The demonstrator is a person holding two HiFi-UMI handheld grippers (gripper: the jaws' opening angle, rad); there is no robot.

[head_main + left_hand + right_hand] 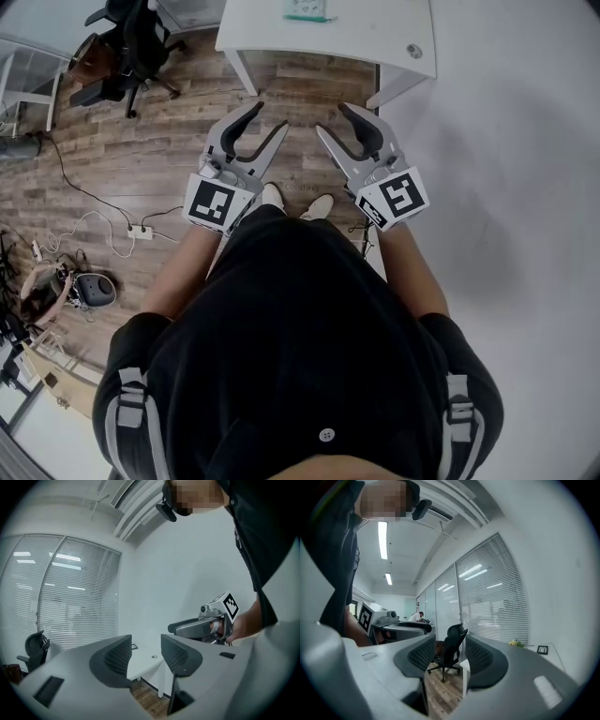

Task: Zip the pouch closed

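Two grey plastic tongs with marker cubes, left gripper [268, 117] and right gripper [332, 118], were held level above the brown wood-plank floor [141, 141]. Each had its jaws apart, nothing between. No pouch showed in any view, not even on the white table [375, 33] ahead. Judged: zipping not started, all left to do.

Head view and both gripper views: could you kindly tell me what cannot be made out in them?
Teal item on the white table: head view, cut off by the top edge. Whether it is the pouch is unclear, and no view shows one for certain.
Shoes: head view, mostly hidden by the person's torso.
Small dark frame: right gripper view, too small to identify.
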